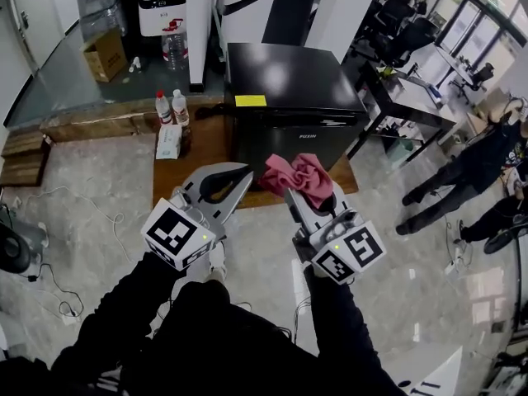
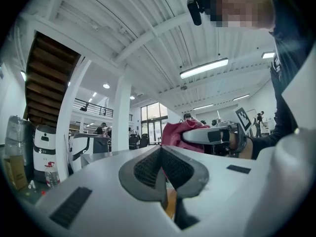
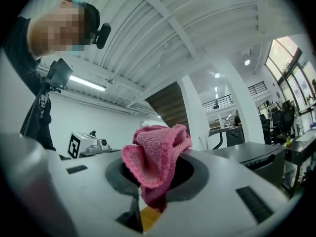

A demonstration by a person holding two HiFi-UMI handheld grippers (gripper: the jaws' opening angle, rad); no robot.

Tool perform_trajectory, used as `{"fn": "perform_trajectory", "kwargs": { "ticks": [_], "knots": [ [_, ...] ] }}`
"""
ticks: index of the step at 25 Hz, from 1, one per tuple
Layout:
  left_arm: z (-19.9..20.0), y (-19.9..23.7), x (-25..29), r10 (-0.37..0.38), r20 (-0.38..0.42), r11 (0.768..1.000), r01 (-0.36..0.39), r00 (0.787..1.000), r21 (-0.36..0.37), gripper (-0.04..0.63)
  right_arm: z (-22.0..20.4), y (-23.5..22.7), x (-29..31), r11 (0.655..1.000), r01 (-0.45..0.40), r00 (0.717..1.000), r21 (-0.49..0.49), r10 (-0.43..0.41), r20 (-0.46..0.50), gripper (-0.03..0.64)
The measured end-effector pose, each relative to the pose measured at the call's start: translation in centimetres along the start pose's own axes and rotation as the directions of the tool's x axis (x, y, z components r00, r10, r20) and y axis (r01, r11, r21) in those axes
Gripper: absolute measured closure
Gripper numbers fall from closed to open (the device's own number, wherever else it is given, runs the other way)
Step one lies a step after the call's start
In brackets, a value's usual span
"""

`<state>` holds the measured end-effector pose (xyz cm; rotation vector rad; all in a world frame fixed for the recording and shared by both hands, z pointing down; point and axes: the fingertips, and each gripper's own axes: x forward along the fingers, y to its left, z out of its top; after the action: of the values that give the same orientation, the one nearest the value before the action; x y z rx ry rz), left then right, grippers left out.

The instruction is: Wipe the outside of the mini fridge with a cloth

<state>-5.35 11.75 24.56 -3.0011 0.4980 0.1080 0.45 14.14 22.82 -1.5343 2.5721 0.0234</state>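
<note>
A black mini fridge (image 1: pixel 289 97) stands on a low wooden platform (image 1: pixel 198 159), its front facing me. My right gripper (image 1: pixel 307 190) is shut on a pink cloth (image 1: pixel 299 177), which bunches above its jaws just in front of the fridge's lower front. The same pink cloth (image 3: pixel 157 158) fills the jaws in the right gripper view. My left gripper (image 1: pixel 241 172) is beside it to the left, jaws shut together with nothing between them. The left gripper view shows the closed pads (image 2: pixel 148 169) and the cloth (image 2: pixel 177 132) beyond.
Two bottles (image 1: pixel 172 107) and a white packet (image 1: pixel 169 141) sit on the platform left of the fridge. A cardboard box (image 1: pixel 105 54) lies further back. A dark desk (image 1: pixel 408 97) stands right of the fridge, with people (image 1: pixel 470 167) beside it. Cables (image 1: pixel 49 291) trail on the floor at left.
</note>
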Motion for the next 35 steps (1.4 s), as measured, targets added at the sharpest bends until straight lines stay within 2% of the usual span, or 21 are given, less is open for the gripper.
{"fn": "perform_trajectory", "kwargs": {
  "ticks": [4, 9, 15, 22, 28, 35],
  "knots": [
    [1.4, 5.5, 2.5, 0.019, 0.013, 0.999, -0.019, 1.000, 0.027, 0.589, 1.4, -2.8, 5.0, 0.999, -0.021, 0.999, -0.050, 0.020, -0.029, 0.526],
    [2.6, 14.5, 6.0, 0.091, 0.045, 0.995, -0.093, 0.995, 0.034, 0.589, 3.0, -7.7, 13.3, 0.991, -0.062, 0.996, -0.115, 0.053, -0.078, 0.526],
    [2.8, 24.0, 10.4, 0.142, 0.067, 0.989, -0.145, 0.988, 0.042, 0.589, 3.9, -13.7, 22.9, 0.983, -0.104, 0.986, -0.152, 0.081, -0.148, 0.525],
    [0.5, 35.0, 15.3, 0.171, 0.022, 0.984, -0.172, 0.985, 0.053, 0.589, 2.1, -20.3, 34.6, 0.981, -0.120, 0.964, -0.153, 0.078, -0.255, 0.525],
    [-2.8, 41.6, 18.2, 0.198, -0.033, 0.980, -0.197, 0.980, 0.035, 0.589, -2.0, -25.0, 41.8, 0.987, -0.117, 0.920, -0.114, 0.065, -0.387, 0.525],
    [-5.8, 45.6, 20.2, 0.284, -0.052, 0.959, -0.284, 0.957, 0.001, 0.589, -7.8, -28.6, 46.0, 0.982, -0.152, 0.818, -0.110, 0.063, -0.572, 0.525]
  ]
}}
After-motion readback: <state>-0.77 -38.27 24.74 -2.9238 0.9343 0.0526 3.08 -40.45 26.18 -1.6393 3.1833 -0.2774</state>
